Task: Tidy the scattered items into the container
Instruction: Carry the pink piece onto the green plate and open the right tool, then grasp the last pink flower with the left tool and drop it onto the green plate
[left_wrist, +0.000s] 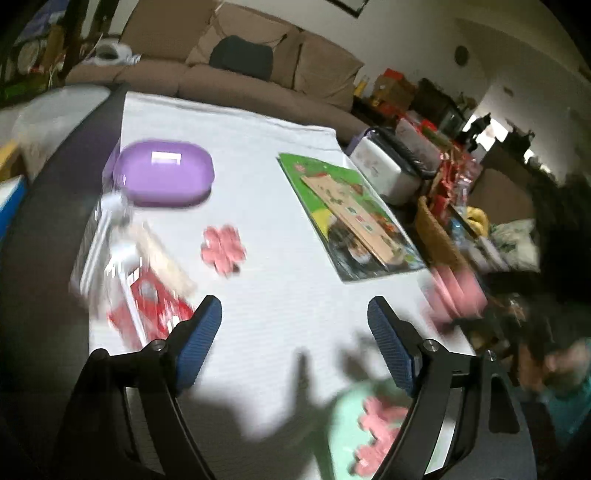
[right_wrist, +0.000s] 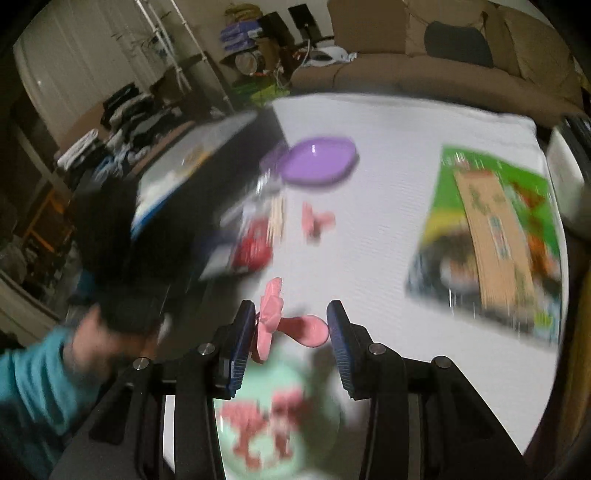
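A mint green container (left_wrist: 347, 424) sits at the near edge of the white table and holds a pink flower piece (left_wrist: 376, 428). My left gripper (left_wrist: 294, 343) is open and empty above the table, left of the container. Another pink flower piece (left_wrist: 222, 249) lies mid-table. In the right wrist view my right gripper (right_wrist: 291, 332) hangs over the container (right_wrist: 317, 376), its jaws apart, with a pink flower piece (right_wrist: 271, 317) against the left finger. Pink pieces (right_wrist: 266, 421) lie in the container below. The far flower (right_wrist: 317, 220) shows there too.
A purple oval dish (left_wrist: 164, 172) stands at the far left of the table. A red and white packet (left_wrist: 147, 291) with wooden sticks lies at the left edge. A green picture book (left_wrist: 354, 218) lies on the right. A sofa (left_wrist: 258, 74) stands behind the table.
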